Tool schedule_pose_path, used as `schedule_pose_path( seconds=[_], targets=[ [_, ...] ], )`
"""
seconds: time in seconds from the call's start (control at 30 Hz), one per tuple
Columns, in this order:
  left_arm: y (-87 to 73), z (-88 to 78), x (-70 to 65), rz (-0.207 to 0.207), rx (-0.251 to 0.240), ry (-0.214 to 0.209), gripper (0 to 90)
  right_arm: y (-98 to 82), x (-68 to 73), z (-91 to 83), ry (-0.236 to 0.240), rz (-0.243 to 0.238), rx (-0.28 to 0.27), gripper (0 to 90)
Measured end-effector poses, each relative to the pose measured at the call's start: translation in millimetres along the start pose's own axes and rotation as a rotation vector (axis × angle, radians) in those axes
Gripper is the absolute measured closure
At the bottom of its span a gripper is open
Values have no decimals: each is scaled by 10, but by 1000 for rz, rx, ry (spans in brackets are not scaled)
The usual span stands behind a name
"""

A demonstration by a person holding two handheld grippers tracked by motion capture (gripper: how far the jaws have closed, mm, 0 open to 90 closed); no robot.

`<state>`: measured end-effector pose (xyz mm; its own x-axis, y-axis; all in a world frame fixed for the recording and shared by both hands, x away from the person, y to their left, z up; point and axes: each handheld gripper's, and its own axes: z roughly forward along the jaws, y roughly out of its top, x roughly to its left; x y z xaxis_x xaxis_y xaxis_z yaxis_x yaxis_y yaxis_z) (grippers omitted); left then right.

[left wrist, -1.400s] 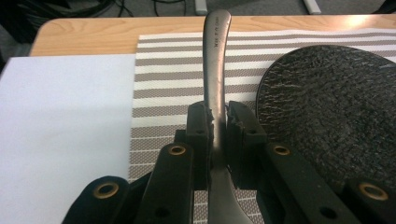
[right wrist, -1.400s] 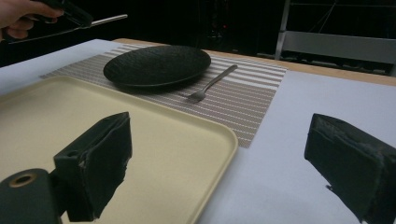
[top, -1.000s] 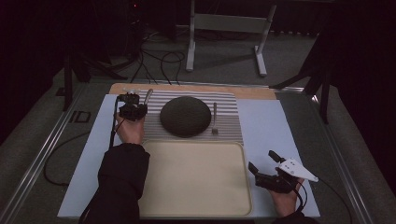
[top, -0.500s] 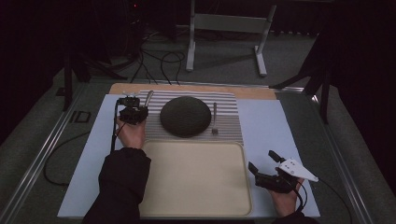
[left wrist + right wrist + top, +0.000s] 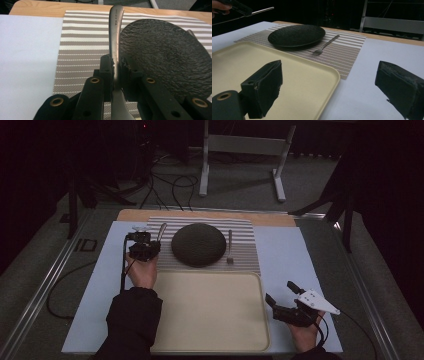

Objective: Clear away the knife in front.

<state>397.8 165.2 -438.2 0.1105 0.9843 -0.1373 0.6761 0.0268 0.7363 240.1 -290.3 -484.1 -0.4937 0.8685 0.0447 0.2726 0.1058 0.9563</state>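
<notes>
Left gripper (image 5: 115, 65) clamped on a metal utensil handle (image 5: 115, 32); right gripper (image 5: 329, 87) gaping, empty.
Handle rising from between the left jaws over the striped placemat (image 5: 82, 45), black plate (image 5: 165, 52) just beside; beyond the right jaws, cream tray (image 5: 294, 72), then fork (image 5: 325, 45).

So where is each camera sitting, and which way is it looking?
High view: above the person's side, looking down at the tray; both forearms show.
Left gripper view: rides the left gripper, looking along its jaws shut on a metal utensil handle.
Right gripper view: rides the right gripper, low over the table, facing the fork.
All three share the black plate.
</notes>
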Motion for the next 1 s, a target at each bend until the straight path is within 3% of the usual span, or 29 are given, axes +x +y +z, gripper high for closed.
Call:
schedule_pose_path(
  seconds=[0.53,1.0],
  targets=[
    [-153,-89,-40,-21,-7,-18,806,-7,-16,19,0,3,1,75],
    [-281,-186,-103,-5,-3,-26,805,0,-6,19,-5,6,-3,75]
  ],
)
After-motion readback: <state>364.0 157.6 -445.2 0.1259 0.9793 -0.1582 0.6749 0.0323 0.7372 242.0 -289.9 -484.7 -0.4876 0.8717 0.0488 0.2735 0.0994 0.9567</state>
